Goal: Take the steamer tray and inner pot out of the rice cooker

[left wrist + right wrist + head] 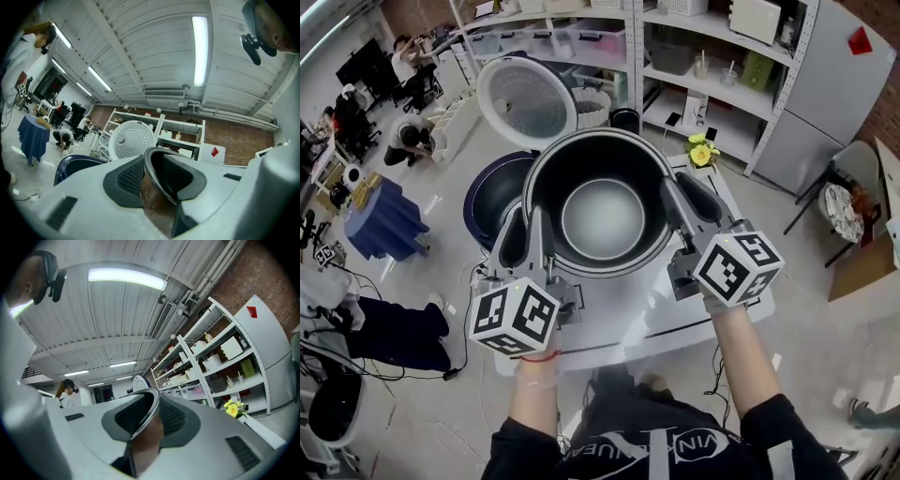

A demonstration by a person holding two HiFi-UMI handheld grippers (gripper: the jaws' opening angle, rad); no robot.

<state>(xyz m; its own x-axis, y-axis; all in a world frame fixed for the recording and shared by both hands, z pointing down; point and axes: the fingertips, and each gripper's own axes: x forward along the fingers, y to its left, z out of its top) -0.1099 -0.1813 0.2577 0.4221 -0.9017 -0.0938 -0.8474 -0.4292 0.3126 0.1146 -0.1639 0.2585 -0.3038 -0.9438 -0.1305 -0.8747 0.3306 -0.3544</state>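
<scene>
Working beside the open rice cooker (492, 192) at the left, with its lid (525, 101) up. Pinching the left rim of the inner pot (602, 214) with the left gripper (532, 230), one pad inside the wall and one outside. Holding the pot level above the white table (647, 323), out of the cooker. Pinching the opposite rim with the right gripper (686, 202), probably for sharing the weight and preventing tipping. Seeing no steamer tray inside.

Both forearms (534, 394) reach forward side by side from dark sleeves. The left gripper (528, 225) and right gripper (686, 199) point about level, each with its jaws clamped on opposite sides of the pot (600, 216) rim.
</scene>
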